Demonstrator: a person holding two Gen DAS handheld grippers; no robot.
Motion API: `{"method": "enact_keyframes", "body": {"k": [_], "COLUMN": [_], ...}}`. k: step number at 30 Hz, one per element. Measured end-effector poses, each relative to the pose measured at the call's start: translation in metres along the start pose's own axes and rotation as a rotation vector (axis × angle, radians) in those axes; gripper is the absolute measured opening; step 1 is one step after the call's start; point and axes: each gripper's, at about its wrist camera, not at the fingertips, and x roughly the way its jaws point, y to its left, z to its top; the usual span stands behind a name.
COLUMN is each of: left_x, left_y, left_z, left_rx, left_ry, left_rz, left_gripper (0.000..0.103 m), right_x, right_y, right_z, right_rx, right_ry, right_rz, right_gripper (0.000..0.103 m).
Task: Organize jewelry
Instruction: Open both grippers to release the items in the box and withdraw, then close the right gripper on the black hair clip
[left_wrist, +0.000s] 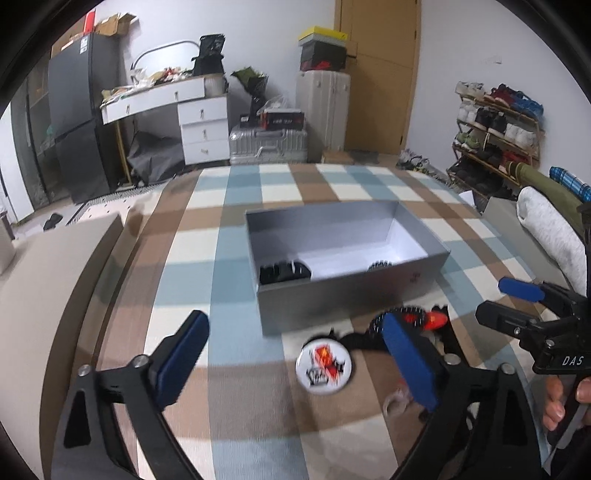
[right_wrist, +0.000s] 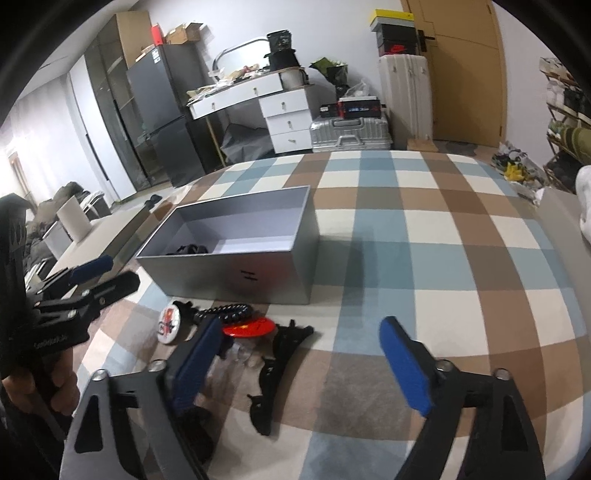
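Fingers on both grippers stand wide apart with nothing clamped between them. One left gripper (left_wrist: 295, 363) hovers over the checked cloth (right_wrist: 424, 229) on the desk, a round white badge (left_wrist: 325, 363) lying on the cloth between its blue pads. One right gripper (right_wrist: 301, 360) hovers beside it, above a black hair claw (right_wrist: 275, 373).

One open grey box (left_wrist: 347, 291) sits on the cloth past the grippers. Inside, one black item (left_wrist: 282, 272) lies in its near left corner and one dark beaded piece (left_wrist: 379, 265) shows just over the front wall further right.

In front of the box, touching or nearly so, lies a small cluster: the badge, one black beaded bracelet (right_wrist: 231, 312), one red disc (right_wrist: 251, 326), the claw, and something clear (right_wrist: 242, 350), too blurred to name.

Right of the box and the cluster the cloth is bare out to its far and right edges. Left of the box the cloth's edge is near.
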Motion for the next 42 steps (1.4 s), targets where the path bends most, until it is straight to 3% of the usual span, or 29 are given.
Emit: {"method": "enact_keyframes", "body": {"k": [4,12,28,42], "left_x": [-0.003,-0.001,0.0,0.001], "left_y": [-0.003,0.001,0.008,0.007], "left_z": [-0.007,-0.015,-0.028,-0.03], "left_rx": [0.007,-0.006,-0.019,-0.012], "left_ry": [-0.004,0.018,0.048,0.062], "left_rz": [0.022,0.026,0.024,0.02], "left_gripper": [0.101,0.101,0.102,0.101], "right_x": [0.002,0.008,0.021,0.034], "right_y": [0.006,0.008,0.02,0.012], "right_z": [-0.001,-0.005,-0.015,-0.021], "right_rx": [-0.028,-0.036,-0.1,-0.092], "right_ry": [-0.005,0.02,0.086,0.145], "right_rz": [-0.017,-0.018,-0.046,-0.121], "right_gripper": [0.1,0.103,0.103,0.103]}}
